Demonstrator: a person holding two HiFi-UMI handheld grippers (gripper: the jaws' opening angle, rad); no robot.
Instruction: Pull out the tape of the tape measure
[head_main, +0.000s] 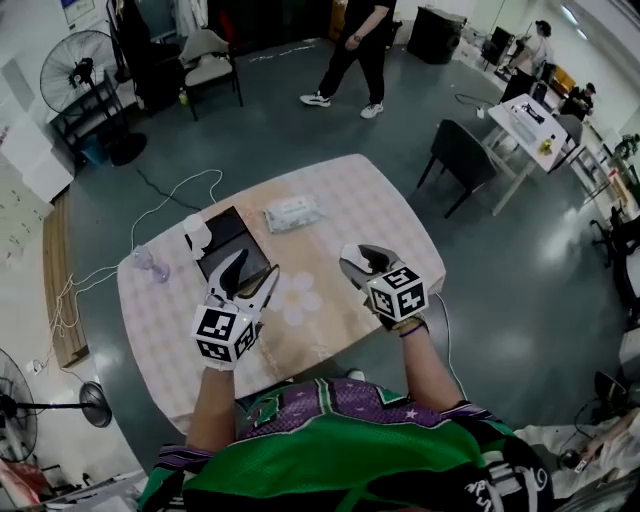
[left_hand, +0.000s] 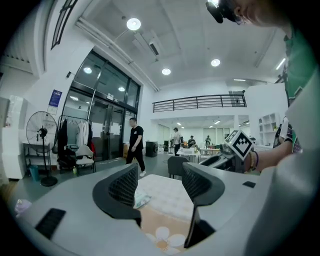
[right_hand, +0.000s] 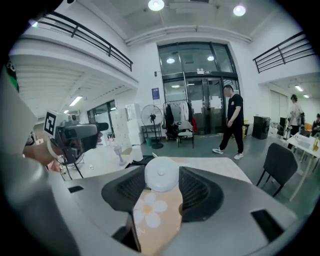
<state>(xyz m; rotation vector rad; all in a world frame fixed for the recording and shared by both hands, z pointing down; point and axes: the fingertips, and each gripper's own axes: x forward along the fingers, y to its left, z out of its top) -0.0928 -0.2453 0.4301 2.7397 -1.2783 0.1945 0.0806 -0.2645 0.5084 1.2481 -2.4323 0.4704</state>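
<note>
Above the counter (head_main: 380, 215), your right claw (right_hand: 160, 186) clamps the round white tape measure (right_hand: 161, 172) clear of the top, while your left claw (left_hand: 159, 180) hangs apart and empty, probably ready to catch the tape's tip.

Far person (head_main: 352, 55), head beyond head view's edge
</note>
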